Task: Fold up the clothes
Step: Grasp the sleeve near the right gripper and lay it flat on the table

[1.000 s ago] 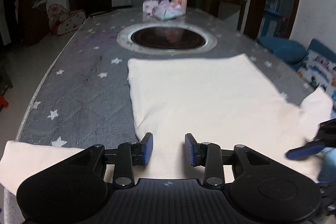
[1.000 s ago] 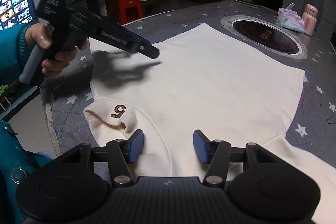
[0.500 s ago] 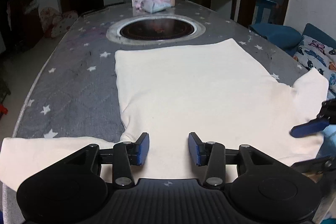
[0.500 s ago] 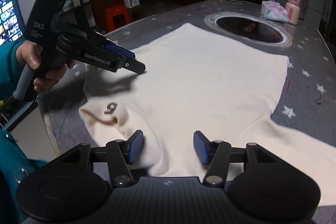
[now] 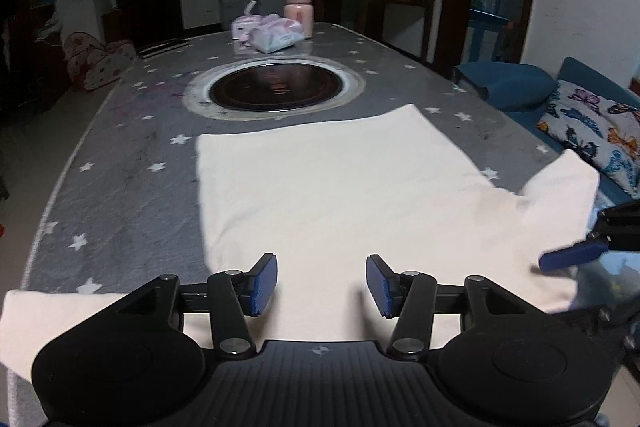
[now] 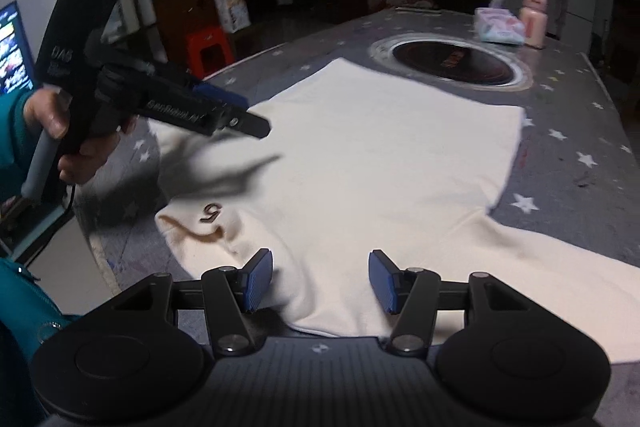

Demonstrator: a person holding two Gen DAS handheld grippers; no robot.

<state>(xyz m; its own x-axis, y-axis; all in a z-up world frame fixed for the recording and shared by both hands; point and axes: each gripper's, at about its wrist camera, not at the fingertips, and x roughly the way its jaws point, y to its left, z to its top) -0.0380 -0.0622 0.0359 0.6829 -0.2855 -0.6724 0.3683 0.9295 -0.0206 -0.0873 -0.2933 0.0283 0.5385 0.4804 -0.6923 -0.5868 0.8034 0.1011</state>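
Sweatshirt [image 5: 340, 195], cream-coloured, lies spread flat in front of you on the grey star-patterned tablecloth [image 5: 120, 187], its hem toward the round black hotpot burner [image 5: 276, 89] set into the table. One sleeve [image 5: 36, 311] runs off to the left below your left gripper [image 5: 322, 281], and the other sleeve [image 6: 560, 263] stretches away to the right in the right wrist view. Near the collar you can see a brown "5" patch [image 6: 211, 212].

Your left gripper hangs just above the near part of the garment with its blue pads spread wide and nothing between them. Your right gripper [image 6: 320, 281] is likewise spread apart, empty, over the shoulder area close to the near table edge. In the right wrist view your left hand [image 6: 68, 143] grips the left tool's handle, and the tool casts a shadow on the cloth.

At the far end of the table a pink bottle [image 5: 298, 11] stands beside a pack of wipes [image 5: 276, 35]. A butterfly-print cushion [image 5: 592, 131] lies on the blue sofa [image 5: 516, 85] to the right.
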